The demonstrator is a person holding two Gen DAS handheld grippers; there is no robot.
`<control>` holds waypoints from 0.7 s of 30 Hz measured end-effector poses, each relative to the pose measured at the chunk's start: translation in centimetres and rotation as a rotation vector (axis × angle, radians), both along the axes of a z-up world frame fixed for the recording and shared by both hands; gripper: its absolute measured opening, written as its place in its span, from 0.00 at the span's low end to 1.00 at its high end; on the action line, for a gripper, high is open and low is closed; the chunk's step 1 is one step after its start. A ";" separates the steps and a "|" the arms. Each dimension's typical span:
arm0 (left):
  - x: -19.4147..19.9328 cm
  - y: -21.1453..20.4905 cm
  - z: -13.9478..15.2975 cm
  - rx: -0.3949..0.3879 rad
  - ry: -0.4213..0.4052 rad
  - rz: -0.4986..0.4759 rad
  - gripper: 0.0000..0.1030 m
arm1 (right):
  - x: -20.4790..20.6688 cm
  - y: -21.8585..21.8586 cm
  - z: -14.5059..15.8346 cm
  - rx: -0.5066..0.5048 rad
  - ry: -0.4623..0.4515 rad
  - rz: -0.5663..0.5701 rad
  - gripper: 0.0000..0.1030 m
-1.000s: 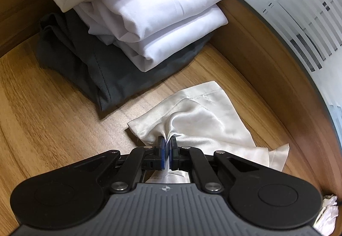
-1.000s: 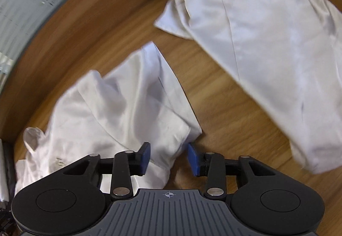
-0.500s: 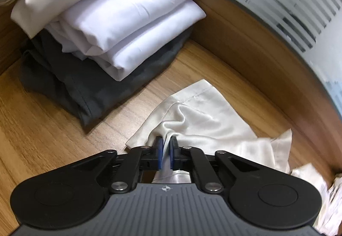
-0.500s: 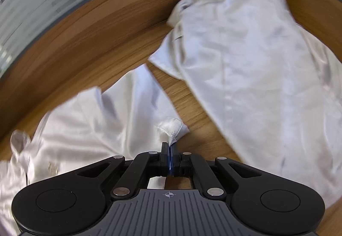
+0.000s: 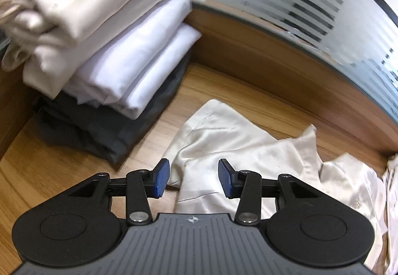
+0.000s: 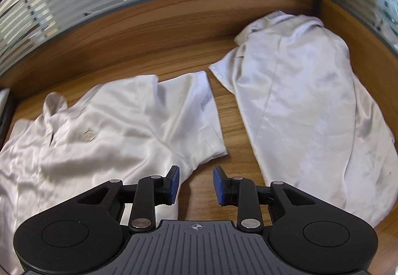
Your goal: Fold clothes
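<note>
Cream satin shirt (image 5: 231, 148) is lying spread on the wooden table (image 5: 62, 175), with one short sleeve reaching toward the folded stack (image 5: 112, 51) at the far left corner. In the right wrist view the same shirt (image 6: 112, 133) is showing its collar at the left, a small chest emblem (image 6: 88, 135), and its other short sleeve extending to the right.

Left gripper (image 5: 194, 176) is hovering over the sleeve with its blue pads (image 5: 161, 176) spread wide; the claw is released and is gripping nothing. Fabric is showing in the gap between the pads, but neither pad is pinching it.

Right gripper (image 6: 195, 184) is likewise released, with its blue pads (image 6: 173, 184) standing apart. The left pad is sitting over the hem of the sleeve, while bare table (image 6: 199, 63) is showing between the pads.

Second cream garment (image 6: 306, 100) is lying unfolded to the right of the shirt, apart from it, with a strip of wood grain between the two.

The folded stack is resting against the wooden wall panel (image 5: 273, 58): cream pieces on top, white pieces beneath them, and a dark grey garment (image 5: 99, 130) at the bottom. Frosted striped glass (image 5: 298, 1) is running above the panel. The upper part of both views is blurred.
</note>
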State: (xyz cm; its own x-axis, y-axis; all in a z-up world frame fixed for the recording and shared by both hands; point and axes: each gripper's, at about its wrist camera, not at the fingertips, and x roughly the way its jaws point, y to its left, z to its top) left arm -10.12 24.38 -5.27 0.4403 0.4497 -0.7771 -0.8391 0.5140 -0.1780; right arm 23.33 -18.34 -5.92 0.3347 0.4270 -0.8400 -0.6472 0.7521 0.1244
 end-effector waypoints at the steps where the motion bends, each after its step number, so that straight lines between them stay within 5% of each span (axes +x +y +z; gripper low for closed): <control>1: 0.6 -0.1 0.3 0.005 0.001 -0.014 0.47 | 0.0 0.3 0.3 0.001 -0.001 0.015 0.31; 13: 11.9 1.4 1.8 0.018 -0.001 -0.240 0.53 | 4.0 10.1 1.8 0.026 0.003 0.277 0.40; 21: 21.1 2.2 -1.2 -0.026 0.067 -0.431 0.57 | 7.9 18.1 -1.3 -0.030 0.014 0.455 0.44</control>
State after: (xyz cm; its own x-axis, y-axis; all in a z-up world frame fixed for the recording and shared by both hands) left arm 11.01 26.62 -6.46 0.5320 0.2160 -0.8187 -0.5593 0.8156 -0.1482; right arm 31.22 -0.21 -7.21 0.1072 0.5035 -0.8573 -0.9113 0.3946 0.1178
